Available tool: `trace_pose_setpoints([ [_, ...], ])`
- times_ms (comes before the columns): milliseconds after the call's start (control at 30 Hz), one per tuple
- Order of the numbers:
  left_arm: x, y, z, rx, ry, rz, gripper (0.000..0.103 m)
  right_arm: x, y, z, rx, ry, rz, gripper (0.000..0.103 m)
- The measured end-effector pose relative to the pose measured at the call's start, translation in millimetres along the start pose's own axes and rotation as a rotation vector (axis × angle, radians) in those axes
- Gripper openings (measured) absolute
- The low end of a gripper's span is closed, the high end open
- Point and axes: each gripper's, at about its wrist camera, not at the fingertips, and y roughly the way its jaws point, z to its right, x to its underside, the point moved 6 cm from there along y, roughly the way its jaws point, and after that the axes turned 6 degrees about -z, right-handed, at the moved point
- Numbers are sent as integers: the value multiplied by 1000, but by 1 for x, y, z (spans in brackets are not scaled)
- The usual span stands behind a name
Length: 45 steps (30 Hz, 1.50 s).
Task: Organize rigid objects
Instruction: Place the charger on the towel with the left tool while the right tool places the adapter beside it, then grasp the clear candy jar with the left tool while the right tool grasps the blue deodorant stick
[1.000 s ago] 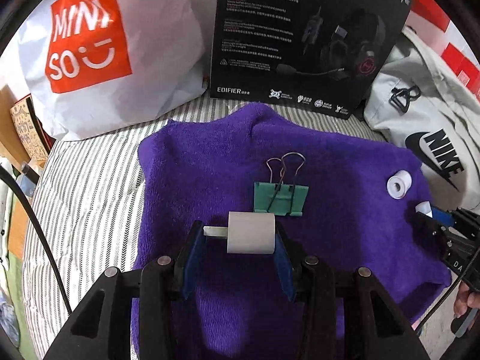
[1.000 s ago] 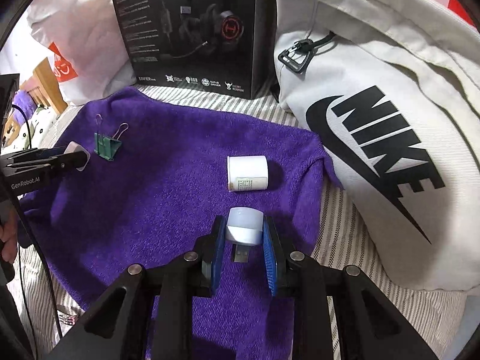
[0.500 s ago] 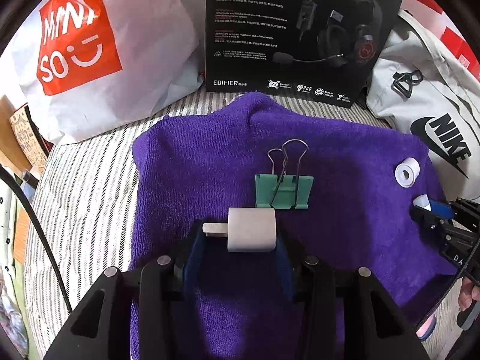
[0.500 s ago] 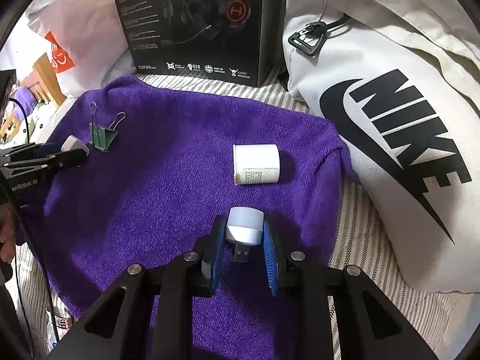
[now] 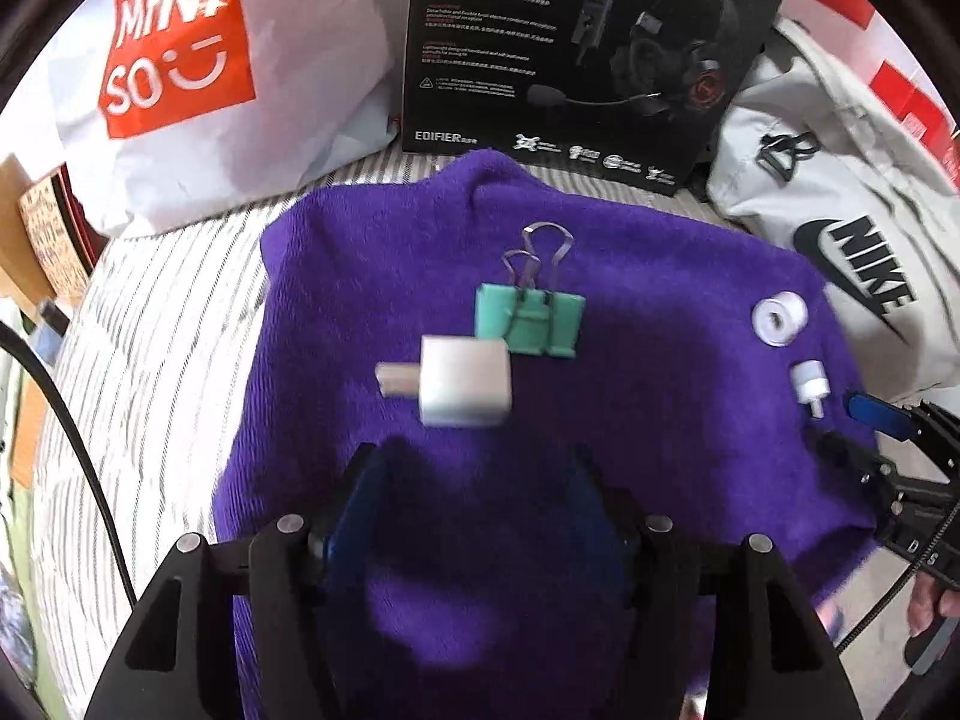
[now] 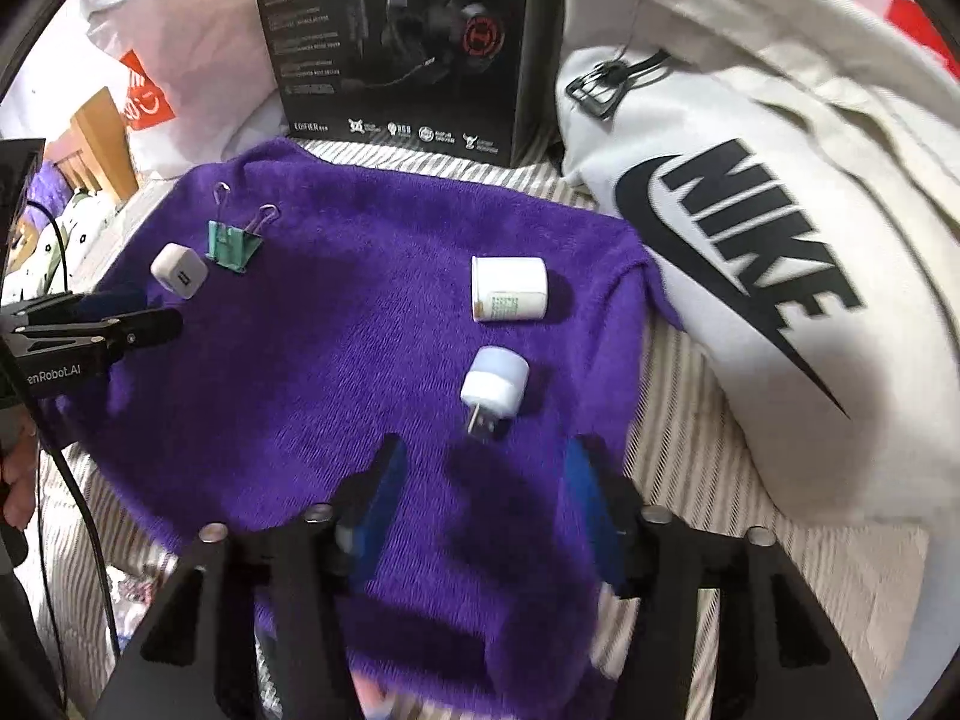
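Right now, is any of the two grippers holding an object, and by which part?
Nothing is held. The left gripper stands open behind the white cube charger; the right gripper stands open behind the small white round plug.

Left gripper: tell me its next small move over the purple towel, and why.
Probably draw the left gripper straight back and up. Its jaws stand open and empty; the white square USB charger lies free on the purple towel beside the green binder clip, so backing out straight avoids nudging either.
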Motion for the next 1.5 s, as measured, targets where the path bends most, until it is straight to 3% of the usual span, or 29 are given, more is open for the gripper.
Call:
trace_pose_setpoints([
  [433,64,-66,24,27,58,33,60,69,-66,-8,-34,101,47,64],
  [700,130,-68,47,68,65,-36,61,111,-78,-20,-74,121,38,64],
  [867,154,-60,59,105,46,-78,61,125,-86,-27,-88,119,49,64],
  [1167,169,-63,71,-31,141,-54,69,144,-90,-34,-99,107,42,64],
  [1300,174,-62,69,-25,129,-68,69,146,-88,-35,-110,112,40,64],
  [1500,186,-44,78,-76,189,-92,68,152,-88,-37,-108,90,34,64],
])
